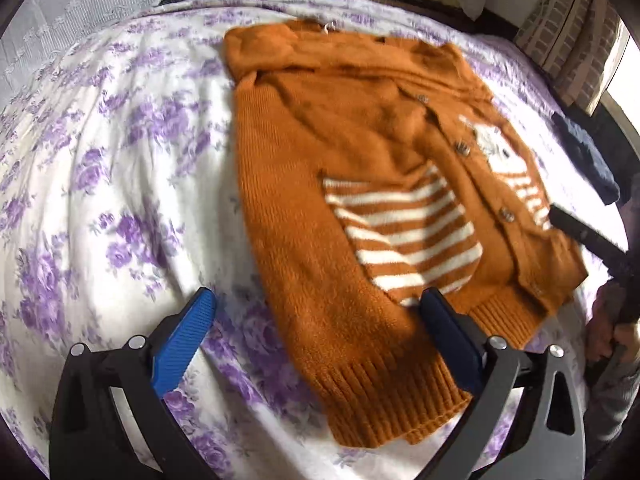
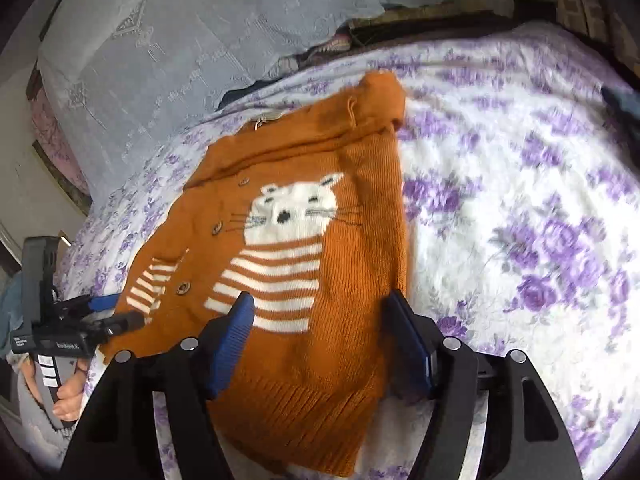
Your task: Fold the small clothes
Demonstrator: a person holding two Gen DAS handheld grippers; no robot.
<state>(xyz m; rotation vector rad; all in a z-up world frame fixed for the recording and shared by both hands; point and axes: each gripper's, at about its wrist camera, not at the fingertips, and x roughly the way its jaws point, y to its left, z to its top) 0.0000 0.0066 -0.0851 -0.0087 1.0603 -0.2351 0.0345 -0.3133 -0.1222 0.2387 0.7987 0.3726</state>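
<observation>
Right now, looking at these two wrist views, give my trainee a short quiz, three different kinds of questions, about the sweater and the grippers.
1. True or false: the orange knitted cardigan with the white cat motif lies on a purple floral bedsheet.
2. Multiple choice: the left gripper is A) open, B) shut on the sleeve, C) out of view.
3. Fill in: the pattern under the cat's face is white ____.

Key: 1 true. 2 A; its blue fingers stand wide apart near the hem. The right gripper is open too. 3 stripes.
</observation>
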